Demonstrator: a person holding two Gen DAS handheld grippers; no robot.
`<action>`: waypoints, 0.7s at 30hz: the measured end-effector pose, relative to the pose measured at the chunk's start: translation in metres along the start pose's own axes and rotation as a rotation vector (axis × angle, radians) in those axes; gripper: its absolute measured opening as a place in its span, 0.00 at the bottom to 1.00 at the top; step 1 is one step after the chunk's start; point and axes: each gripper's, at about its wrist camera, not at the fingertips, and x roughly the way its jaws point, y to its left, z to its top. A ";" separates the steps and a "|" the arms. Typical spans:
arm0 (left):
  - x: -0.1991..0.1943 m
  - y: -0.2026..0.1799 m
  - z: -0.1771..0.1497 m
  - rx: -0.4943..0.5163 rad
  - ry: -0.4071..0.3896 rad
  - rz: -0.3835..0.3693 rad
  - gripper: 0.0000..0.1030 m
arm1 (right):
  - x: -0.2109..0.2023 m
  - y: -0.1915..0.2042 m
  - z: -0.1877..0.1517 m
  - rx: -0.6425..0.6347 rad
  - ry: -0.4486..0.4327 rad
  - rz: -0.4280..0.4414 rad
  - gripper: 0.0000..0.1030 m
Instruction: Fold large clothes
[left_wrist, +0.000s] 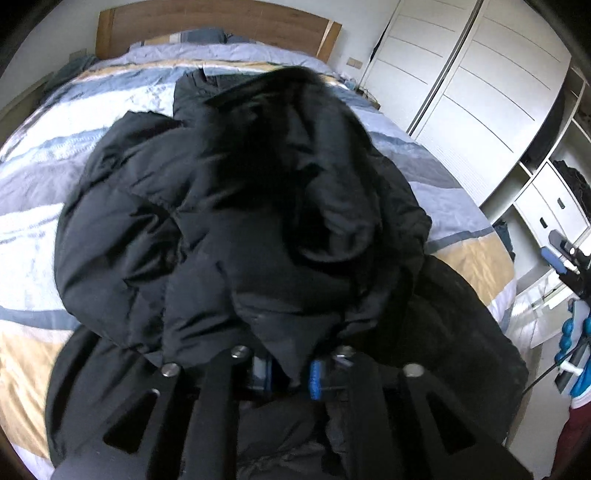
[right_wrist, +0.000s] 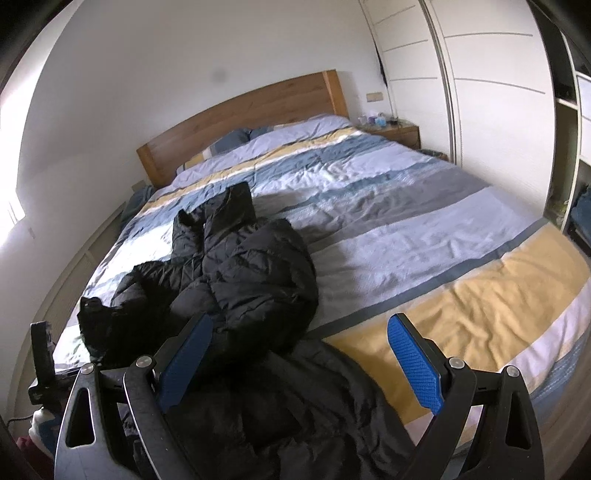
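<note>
A large black puffer jacket (left_wrist: 240, 229) lies bunched on the striped bed cover (left_wrist: 33, 221). My left gripper (left_wrist: 290, 369) is shut on a fold of the jacket's fabric and holds it up close to the camera, with the hood and its dark trim hanging ahead. In the right wrist view the jacket (right_wrist: 236, 280) lies crumpled at the near left of the bed, one sleeve pointing toward the headboard. My right gripper (right_wrist: 299, 354) is open and empty above the jacket's lower part, its blue pads (right_wrist: 415, 363) wide apart.
The bed (right_wrist: 424, 229) has a wooden headboard (right_wrist: 251, 114). White wardrobe doors (right_wrist: 491, 92) and open shelves (left_wrist: 546, 199) stand along the right. A bedside table (right_wrist: 393, 131) sits at the far right corner. The other gripper handle (left_wrist: 565, 254) shows at the right edge.
</note>
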 end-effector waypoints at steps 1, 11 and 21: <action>0.000 -0.002 -0.001 -0.012 0.007 -0.021 0.23 | 0.003 0.000 -0.003 -0.002 0.007 0.006 0.92; -0.022 -0.030 -0.010 0.014 0.075 -0.230 0.42 | 0.014 0.015 -0.013 -0.031 0.054 0.051 0.92; -0.077 0.050 0.037 -0.031 -0.040 0.024 0.42 | 0.038 0.127 -0.012 -0.272 0.130 0.249 0.92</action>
